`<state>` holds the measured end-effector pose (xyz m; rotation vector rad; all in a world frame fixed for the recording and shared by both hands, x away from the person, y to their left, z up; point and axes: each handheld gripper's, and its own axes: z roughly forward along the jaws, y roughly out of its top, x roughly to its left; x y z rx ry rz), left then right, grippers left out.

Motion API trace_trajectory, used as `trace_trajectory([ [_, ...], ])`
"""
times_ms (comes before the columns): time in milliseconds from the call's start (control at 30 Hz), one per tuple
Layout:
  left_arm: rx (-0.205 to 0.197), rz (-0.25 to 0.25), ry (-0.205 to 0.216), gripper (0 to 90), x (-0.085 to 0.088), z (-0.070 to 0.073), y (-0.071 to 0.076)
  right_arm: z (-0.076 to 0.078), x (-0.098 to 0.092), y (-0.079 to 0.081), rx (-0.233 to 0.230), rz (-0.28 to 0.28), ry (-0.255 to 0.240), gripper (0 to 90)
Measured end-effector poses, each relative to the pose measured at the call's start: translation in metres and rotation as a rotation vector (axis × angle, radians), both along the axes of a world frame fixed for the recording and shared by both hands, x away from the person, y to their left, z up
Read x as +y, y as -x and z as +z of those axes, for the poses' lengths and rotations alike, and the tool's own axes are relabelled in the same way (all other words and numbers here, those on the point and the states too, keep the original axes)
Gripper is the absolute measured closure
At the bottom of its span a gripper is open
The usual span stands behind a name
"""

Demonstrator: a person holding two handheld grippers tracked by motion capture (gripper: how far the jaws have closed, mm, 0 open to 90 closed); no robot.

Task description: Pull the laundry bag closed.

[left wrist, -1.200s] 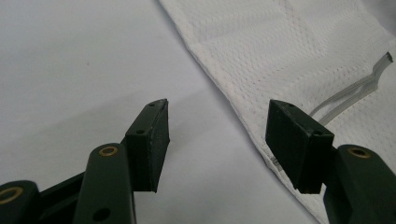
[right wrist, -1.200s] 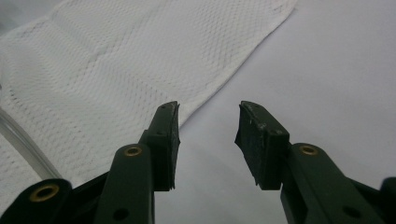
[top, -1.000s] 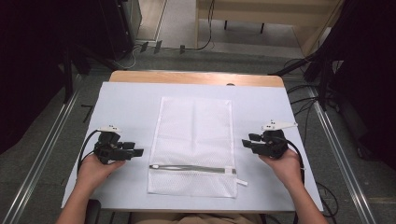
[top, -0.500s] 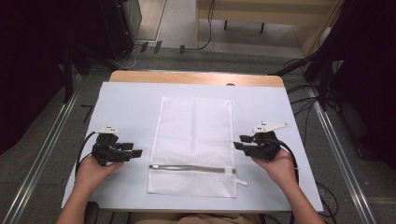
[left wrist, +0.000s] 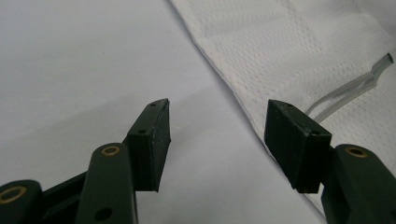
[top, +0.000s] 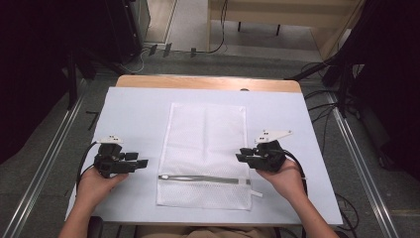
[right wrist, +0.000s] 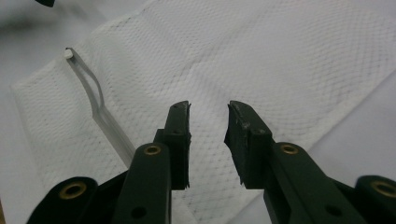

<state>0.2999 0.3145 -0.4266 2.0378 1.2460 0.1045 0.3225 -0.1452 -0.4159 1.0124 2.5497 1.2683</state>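
One white mesh bag [top: 205, 153] with one zipper [top: 204, 178] lies on the worktop [top: 133, 106]. Two tongs flank it: left tongs [top: 143, 163] wide, right tongs [top: 239, 154] narrowing, holding nothing.

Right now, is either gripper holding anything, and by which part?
Nothing is held. The left gripper stands open beside the white mesh zippered bag; the right gripper, jaws just narrowing, hovers over its edge with nothing between the pads.

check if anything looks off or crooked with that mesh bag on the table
Nothing stands out. The white mesh bag lies flat and square on the table, its zipper straight across the near end. Only its small pull tab sticks out at the near right corner.
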Motion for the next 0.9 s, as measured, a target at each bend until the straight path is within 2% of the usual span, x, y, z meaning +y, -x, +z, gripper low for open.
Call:
trace_trajectory([
  [333, -0.013, -0.006, -0.002, 41.0, -0.001, 0.001, 0.0, 0.002, 0.021, 0.003, 0.013, 0.041, -0.004, 74.2],
  [600, -0.011, -0.003, 0.003, 41.0, 0.001, 0.001, -0.003, 0.005, 0.041, 0.002, 0.002, 0.073, -0.001, 73.0],
  [733, -0.009, -0.021, -0.001, 43.3, 0.001, 0.001, -0.005, 0.005, 0.051, 0.002, -0.019, 0.087, 0.011, 71.9],
  [900, -0.011, -0.02, 0.002, 43.0, -0.001, 0.001, -0.007, 0.004, 0.062, 0.003, -0.009, 0.112, 0.011, 72.5],
])
